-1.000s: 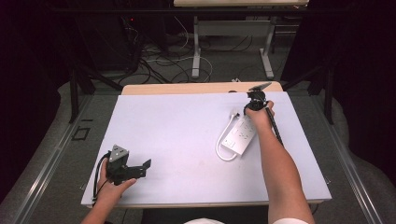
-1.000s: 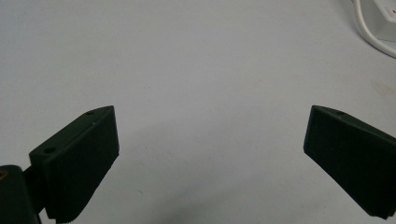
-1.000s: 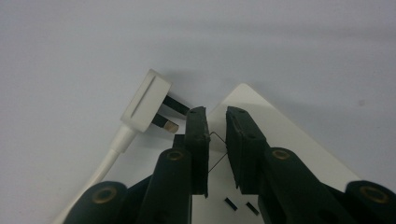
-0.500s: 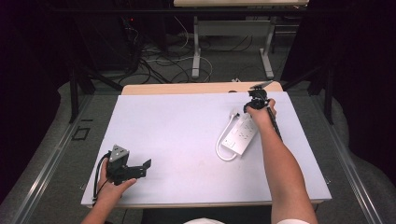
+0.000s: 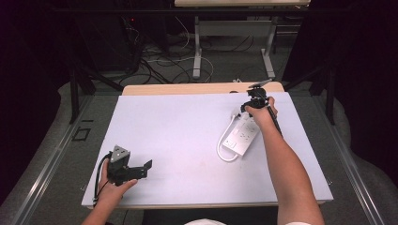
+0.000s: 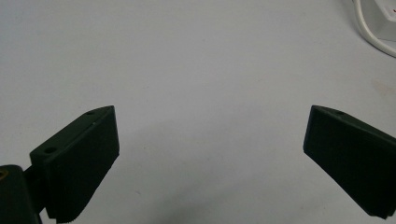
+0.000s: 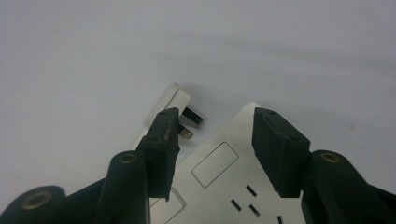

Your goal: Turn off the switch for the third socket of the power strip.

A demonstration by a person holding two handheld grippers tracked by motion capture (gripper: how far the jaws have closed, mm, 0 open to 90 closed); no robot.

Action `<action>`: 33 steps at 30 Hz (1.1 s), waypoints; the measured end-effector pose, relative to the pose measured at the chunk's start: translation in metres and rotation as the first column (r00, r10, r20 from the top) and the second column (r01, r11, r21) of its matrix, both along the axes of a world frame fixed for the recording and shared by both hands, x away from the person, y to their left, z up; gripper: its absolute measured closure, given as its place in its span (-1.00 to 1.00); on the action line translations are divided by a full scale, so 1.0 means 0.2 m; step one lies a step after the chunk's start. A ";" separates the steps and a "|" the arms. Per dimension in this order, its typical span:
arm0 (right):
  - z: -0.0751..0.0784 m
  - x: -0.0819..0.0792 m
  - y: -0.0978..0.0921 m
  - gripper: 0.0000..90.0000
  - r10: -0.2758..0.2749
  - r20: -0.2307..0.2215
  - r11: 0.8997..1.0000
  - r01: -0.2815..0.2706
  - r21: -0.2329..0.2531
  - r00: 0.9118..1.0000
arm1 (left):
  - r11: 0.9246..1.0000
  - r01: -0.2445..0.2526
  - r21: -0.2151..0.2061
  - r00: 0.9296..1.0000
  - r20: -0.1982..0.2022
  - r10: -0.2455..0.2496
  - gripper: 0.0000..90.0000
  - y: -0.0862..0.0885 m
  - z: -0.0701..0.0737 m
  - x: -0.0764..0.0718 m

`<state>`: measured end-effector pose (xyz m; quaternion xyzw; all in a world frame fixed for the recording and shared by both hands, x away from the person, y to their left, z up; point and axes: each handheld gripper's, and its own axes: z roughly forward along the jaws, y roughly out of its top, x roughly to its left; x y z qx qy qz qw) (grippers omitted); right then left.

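Note:
A white power strip lies at the table's right, its white cord looped off its near end. The cord's white plug lies on its side beside the strip's far end, prongs showing. My right gripper points down over that far end. In the right gripper view, my right gripper is open, one jaw next to the plug and the other over the power strip. My left gripper rests open near the front left, with nothing between the jaws.
The white table top has a wooden strip along its far edge. Behind the table are desk legs and tangled cables on the floor. The cord's loop shows at the top right of the left gripper view.

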<state>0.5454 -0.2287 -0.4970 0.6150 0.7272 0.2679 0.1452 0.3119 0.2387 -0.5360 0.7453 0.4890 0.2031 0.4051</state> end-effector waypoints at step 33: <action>0.07 -0.11 0.14 -1.00 0.142 0.112 0.990 -0.139 -0.031 0.984 | 1.000 0.000 0.000 1.000 0.002 0.000 -0.92 0.00 0.00 0.00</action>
